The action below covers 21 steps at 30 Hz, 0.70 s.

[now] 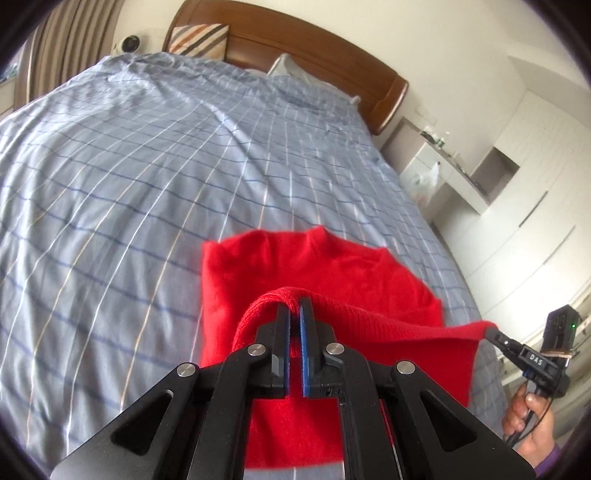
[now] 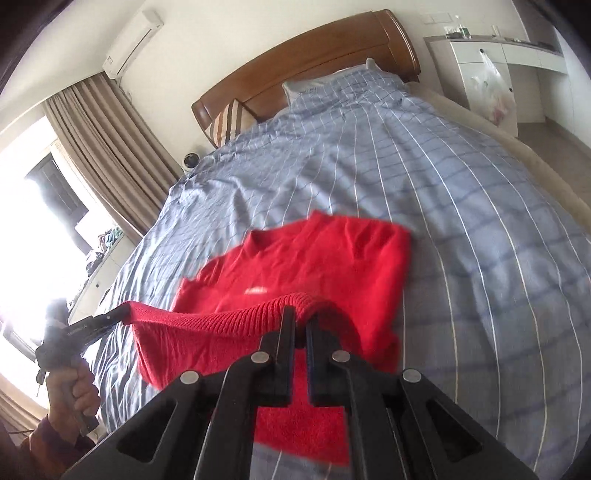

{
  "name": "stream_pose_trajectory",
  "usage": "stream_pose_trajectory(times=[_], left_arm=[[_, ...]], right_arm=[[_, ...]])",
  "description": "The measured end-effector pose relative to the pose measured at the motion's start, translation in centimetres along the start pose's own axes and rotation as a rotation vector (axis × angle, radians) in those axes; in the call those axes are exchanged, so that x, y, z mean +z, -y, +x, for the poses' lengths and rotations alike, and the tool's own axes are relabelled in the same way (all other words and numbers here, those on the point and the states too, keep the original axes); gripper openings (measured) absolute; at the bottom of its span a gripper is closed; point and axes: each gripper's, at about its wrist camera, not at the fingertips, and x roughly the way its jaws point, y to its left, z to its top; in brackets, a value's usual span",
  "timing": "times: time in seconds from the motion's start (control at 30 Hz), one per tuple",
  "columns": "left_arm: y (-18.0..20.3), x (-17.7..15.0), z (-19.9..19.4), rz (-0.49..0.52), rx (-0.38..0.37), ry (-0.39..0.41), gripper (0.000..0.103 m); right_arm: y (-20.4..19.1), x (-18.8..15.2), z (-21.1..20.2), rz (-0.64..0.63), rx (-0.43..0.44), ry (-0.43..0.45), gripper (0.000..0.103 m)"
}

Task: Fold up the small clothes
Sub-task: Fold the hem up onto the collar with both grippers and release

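A small red knit sweater (image 1: pixel 314 266) lies on the bed, collar toward the headboard; it also shows in the right wrist view (image 2: pixel 314 258). My left gripper (image 1: pixel 294 301) is shut on the ribbed hem at one corner. My right gripper (image 2: pixel 301 314) is shut on the hem at the other corner. Both hold the hem (image 2: pixel 221 321) lifted and stretched between them above the sweater's lower part. The right gripper shows at the right in the left wrist view (image 1: pixel 493 330). The left gripper shows at the left in the right wrist view (image 2: pixel 122 314).
The bed has a blue checked cover (image 1: pixel 147 166) and a wooden headboard (image 1: pixel 295 33) with a striped pillow (image 1: pixel 199 38). A white cabinet (image 2: pixel 480 55) with a plastic bag (image 2: pixel 493 92) stands right of the bed. Curtains (image 2: pixel 110 147) and a window are on the left.
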Motion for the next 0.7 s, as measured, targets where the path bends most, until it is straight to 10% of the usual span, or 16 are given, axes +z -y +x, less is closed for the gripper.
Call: stream_pose_trajectory(times=[0.37,0.4,0.47,0.5,0.7], left_arm=[[-2.5,5.1,14.0,-0.074,0.152,-0.117,0.01],[-2.6,5.2,14.3,-0.086,0.157,-0.13,0.014],[-3.0,5.3,13.8,-0.116,0.169,-0.133,0.07],[-2.9,5.3,12.7,-0.12,0.183,-0.103,0.081],[-1.7,3.4,6.8,-0.015,0.193,-0.037,0.09]], right_arm=[[6.3,6.1,13.3,0.079,-0.056,-0.073,0.007],[6.8,6.1,13.2,0.099,-0.058,-0.062,0.014],[7.6,6.1,12.2,0.138,-0.05,-0.026,0.03],[7.6,6.0,11.4,0.141,-0.048,-0.013,0.033],[3.0,2.7,6.6,-0.058,0.031,-0.064,0.033]])
